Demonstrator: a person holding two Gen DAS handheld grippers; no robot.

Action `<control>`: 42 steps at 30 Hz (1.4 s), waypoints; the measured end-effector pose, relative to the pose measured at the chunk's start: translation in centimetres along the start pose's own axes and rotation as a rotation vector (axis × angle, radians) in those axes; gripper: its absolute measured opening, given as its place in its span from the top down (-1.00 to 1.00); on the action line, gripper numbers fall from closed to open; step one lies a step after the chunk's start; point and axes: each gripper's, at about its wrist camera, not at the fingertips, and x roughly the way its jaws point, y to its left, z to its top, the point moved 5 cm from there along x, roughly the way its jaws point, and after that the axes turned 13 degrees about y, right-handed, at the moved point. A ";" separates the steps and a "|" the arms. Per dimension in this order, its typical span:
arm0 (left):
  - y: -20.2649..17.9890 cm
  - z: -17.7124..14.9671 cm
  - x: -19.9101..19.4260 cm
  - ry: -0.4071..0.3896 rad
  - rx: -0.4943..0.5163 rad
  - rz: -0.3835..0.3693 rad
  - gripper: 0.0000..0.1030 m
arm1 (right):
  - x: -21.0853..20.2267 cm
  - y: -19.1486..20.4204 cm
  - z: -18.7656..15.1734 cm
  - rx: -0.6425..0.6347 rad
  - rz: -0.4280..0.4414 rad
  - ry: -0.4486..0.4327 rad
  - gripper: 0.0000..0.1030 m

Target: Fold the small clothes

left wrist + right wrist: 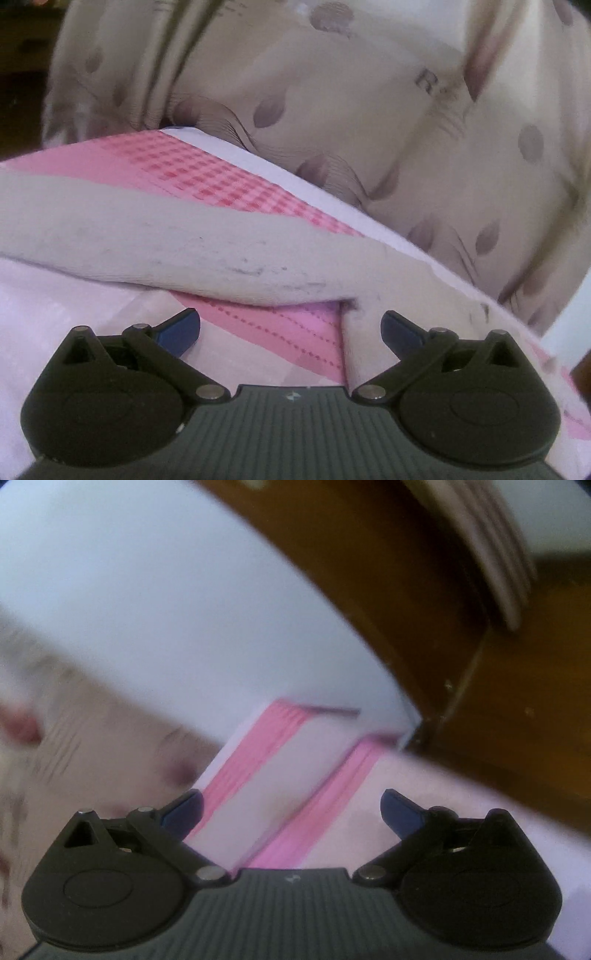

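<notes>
Left tongs (290,330): spread wide, gripping nothing. Grey garment (177,243): just ahead on pink bedsheet (258,325), long axis crosswise, dipping rightward. Right tongs (291,810): spread, empty, over pink-striped sheet.

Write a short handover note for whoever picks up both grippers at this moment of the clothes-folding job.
Left gripper: open, nothing between its fingers, just short of the grey garment.
Right gripper: open and empty, over the pink-striped sheet; its view is blurred and shows no garment.
Garment: lying on the sheet with one part doubled over another, in front of the patterned beige cloth.
Done: it looks part folded; how far, I cannot tell.
Left: probably grip it again and finish the fold.
</notes>
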 end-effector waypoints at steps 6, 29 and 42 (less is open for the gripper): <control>-1.0 0.0 0.5 0.028 0.068 0.089 -0.99 | 5.1 -3.6 4.2 0.159 0.011 0.070 -1.00; -2.2 -0.4 1.4 0.074 0.153 0.216 -1.00 | 5.1 1.5 6.1 0.004 0.147 -0.057 0.82; -1.3 -0.2 0.7 0.036 0.072 0.149 -1.00 | 2.7 13.7 1.9 -0.111 0.353 -0.018 0.82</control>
